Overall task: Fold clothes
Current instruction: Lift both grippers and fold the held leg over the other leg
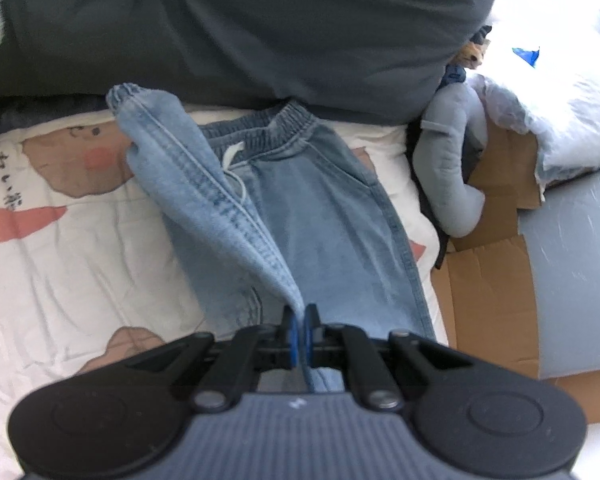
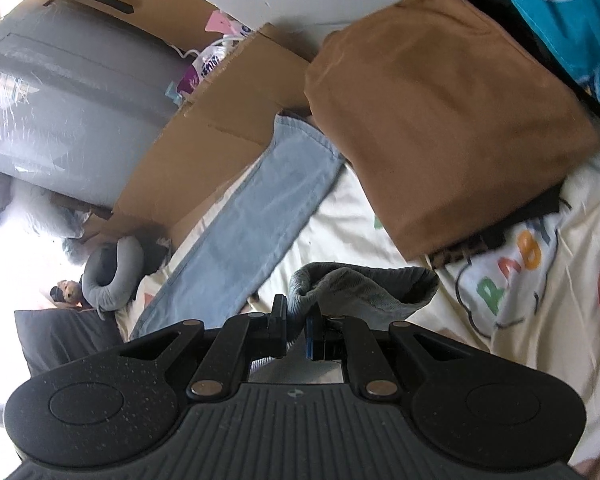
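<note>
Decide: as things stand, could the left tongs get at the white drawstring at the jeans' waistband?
Probably not yet. The left tongs are shut on a fold of the jeans, and the lifted leg partly drapes over the drawstring; they would have to let go first.

The bed sheet (image 1: 60,248) is viewed steeply downward, close up, by 2 wrist cameras; jeans (image 1: 320,216), cardboard (image 1: 488,280) and grey neck pillow (image 1: 448,168) are shared.

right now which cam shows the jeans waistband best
The left wrist view: the elastic waistband and its white drawstring lie in plain sight below the dark pillow. The right wrist view shows no waistband, only a flat leg and a gripped cuff.
</note>
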Action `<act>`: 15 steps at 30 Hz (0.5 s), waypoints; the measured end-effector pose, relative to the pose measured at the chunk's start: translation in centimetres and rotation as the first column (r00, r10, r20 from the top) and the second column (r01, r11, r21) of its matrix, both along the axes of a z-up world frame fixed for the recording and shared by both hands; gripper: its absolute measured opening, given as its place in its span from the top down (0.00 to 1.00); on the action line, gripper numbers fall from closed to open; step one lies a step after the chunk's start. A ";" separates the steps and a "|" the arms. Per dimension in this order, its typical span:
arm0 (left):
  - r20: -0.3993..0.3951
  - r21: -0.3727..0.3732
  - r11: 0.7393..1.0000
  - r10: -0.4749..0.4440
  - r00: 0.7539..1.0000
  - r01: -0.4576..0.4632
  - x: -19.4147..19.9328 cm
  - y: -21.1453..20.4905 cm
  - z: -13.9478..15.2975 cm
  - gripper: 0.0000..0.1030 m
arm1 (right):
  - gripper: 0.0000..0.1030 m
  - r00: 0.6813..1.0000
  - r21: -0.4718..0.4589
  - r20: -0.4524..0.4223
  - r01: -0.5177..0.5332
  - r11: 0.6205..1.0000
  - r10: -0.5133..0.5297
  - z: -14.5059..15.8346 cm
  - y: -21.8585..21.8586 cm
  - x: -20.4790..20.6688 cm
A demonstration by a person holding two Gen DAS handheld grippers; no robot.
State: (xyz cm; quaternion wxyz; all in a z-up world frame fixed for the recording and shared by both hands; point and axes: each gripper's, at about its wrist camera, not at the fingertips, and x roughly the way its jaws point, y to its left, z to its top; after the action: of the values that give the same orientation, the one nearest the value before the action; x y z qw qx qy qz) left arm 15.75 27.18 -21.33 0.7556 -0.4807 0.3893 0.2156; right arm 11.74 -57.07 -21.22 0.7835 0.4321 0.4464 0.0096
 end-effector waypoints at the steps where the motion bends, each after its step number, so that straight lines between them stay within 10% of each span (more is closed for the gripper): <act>1: 0.001 0.000 1.000 -0.003 1.000 0.003 0.4 -0.1 0.0 0.97 | 0.93 1.000 -0.004 0.000 0.000 1.000 0.000 0.0 0.0 0.5; 15: -0.008 0.039 0.997 -0.067 0.998 0.068 6.8 -2.9 -0.8 0.97 | 0.93 1.000 -0.045 0.001 -0.008 0.999 0.008 -1.0 -0.4 8.0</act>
State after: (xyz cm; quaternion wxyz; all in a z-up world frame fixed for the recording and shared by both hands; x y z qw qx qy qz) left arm 22.52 24.32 -22.14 0.7704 -0.4515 0.4036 0.1993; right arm 19.71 -57.47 -22.25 0.7931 0.4125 0.4481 0.0030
